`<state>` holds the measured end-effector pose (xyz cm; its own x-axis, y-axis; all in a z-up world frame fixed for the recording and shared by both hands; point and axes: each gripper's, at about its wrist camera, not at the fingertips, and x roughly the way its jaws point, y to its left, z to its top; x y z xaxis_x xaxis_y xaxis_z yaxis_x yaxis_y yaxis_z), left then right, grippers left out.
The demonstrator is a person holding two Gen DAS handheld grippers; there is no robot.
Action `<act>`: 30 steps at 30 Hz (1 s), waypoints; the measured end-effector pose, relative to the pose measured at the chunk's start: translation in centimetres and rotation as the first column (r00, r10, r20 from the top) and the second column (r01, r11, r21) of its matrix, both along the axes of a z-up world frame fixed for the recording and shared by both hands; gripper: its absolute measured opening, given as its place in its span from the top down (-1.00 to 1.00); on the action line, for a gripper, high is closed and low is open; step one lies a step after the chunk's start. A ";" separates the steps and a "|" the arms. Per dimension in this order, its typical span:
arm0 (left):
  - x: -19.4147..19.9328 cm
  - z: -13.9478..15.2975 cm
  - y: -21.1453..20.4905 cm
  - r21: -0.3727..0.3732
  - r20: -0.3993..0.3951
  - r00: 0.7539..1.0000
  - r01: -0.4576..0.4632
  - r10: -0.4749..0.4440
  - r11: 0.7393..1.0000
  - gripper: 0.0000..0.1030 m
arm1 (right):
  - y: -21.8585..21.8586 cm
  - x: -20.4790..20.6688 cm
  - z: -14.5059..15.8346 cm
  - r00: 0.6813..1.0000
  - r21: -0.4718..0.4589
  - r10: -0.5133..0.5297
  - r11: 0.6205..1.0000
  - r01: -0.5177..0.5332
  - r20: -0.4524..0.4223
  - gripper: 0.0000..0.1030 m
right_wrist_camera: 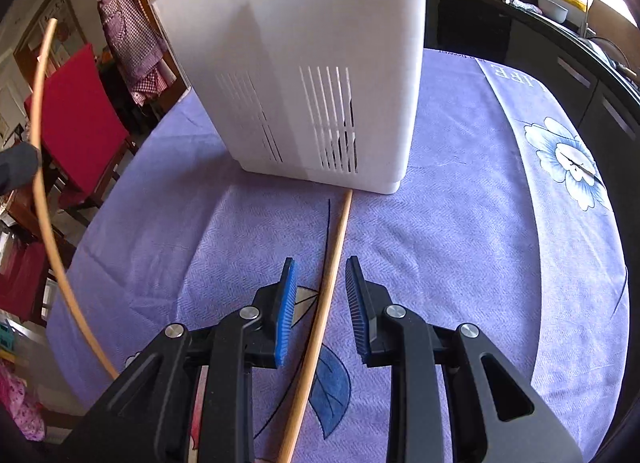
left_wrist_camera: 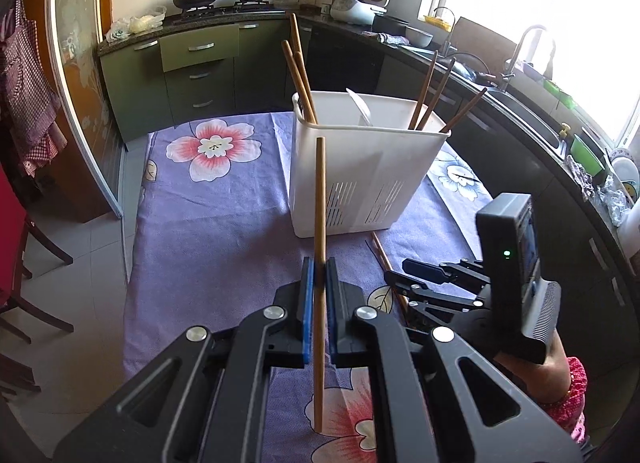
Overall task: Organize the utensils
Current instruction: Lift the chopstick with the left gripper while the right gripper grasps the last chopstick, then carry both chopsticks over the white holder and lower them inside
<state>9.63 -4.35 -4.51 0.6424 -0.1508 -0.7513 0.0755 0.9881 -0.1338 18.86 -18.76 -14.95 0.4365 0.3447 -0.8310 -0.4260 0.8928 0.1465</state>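
The left gripper (left_wrist_camera: 319,263) was clamped on one chopstick (left_wrist_camera: 319,223), held nearly upright above the purple flowered cloth (left_wrist_camera: 224,215) that covered the worktop. Just beyond it stood one white utensil holder (left_wrist_camera: 360,179) with slotted walls. Inside, I counted three chopsticks (left_wrist_camera: 298,75) leaning at its left end, one white spoon (left_wrist_camera: 362,109) in the middle, and three more chopsticks (left_wrist_camera: 434,97) at its right end. To the right, near the holder's base, one chopstick (right_wrist_camera: 324,303) lay flat on the cloth. The right gripper (right_wrist_camera: 320,303) hung low over it, blue pads (right_wrist_camera: 286,311) spread apart on either side and not touching it.
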 end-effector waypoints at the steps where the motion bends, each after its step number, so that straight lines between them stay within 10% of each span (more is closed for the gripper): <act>1: -0.1 0.1 0.1 -0.003 0.002 1.000 -0.001 0.001 1.000 0.89 | 0.2 0.2 -0.3 1.000 -0.007 -0.002 1.000 0.002 -0.003 0.50; 14: -0.1 0.1 0.5 -0.007 0.000 1.000 0.004 -0.004 1.000 0.89 | 2.1 0.1 -1.1 1.000 -0.113 -0.015 0.994 0.015 -0.002 0.70; 30: -0.1 0.0 0.7 -0.008 -0.002 1.000 0.004 -0.004 1.000 0.89 | -1.1 -1.0 2.2 0.999 -0.013 -0.015 1.000 0.016 0.030 0.87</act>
<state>9.57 -3.68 -4.48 0.6399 -0.1598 -0.7516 0.0795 0.9867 -0.1421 17.86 -19.88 -12.78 0.4665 0.3270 -0.8219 -0.4160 0.9011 0.1224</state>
